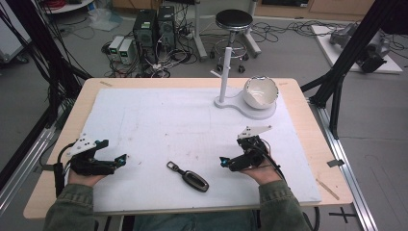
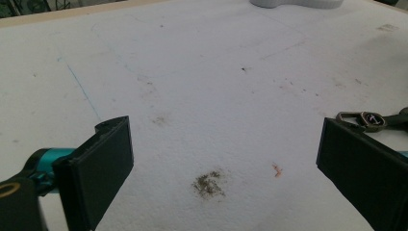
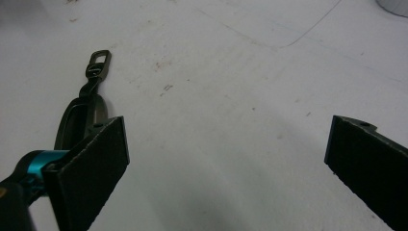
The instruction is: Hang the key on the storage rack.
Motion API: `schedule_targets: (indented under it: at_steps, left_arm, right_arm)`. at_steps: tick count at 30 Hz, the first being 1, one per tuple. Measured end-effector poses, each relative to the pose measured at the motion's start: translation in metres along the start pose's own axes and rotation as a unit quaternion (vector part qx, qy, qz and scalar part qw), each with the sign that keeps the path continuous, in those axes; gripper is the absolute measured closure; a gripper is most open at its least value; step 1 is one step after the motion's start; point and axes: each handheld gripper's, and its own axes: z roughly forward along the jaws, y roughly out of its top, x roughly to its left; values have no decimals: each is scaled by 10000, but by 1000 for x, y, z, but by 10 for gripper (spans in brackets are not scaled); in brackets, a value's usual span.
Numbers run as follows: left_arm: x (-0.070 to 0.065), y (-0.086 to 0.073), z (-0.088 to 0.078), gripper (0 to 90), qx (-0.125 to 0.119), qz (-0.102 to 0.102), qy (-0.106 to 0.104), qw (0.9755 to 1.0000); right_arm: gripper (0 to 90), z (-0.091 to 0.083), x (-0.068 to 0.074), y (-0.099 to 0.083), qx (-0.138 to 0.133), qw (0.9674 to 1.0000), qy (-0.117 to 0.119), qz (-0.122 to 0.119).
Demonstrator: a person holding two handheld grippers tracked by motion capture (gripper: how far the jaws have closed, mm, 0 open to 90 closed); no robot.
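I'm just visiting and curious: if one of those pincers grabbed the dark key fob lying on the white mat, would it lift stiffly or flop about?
The key fob has an oval body that looks rigid, so it would probably lift in one piece. Its clasp hangs on a short link, so that end would likely dangle. Lying flat on the mat, it seems unlikely to roll.

No legible text, labels or numbers on anything
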Motion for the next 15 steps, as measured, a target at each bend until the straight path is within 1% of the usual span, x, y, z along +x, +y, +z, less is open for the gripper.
schedule_targets:
  at_steps: [5, 9, 15]
  left_arm:
    - [1, 0, 0, 62, 15, -1, 11, 10000]
    - [1, 0, 0, 62, 5, -19, 8, 10000]
    - [1, 0, 1, 62, 16, -15, 12, 10000]
  right_arm:
    - [7, 6, 5, 3, 147, 9999, 28, -62]
    - [6, 12, 10, 7, 215, 9997, 88, -103]
    - [7, 17, 14, 12, 263, 9995, 107, -129]
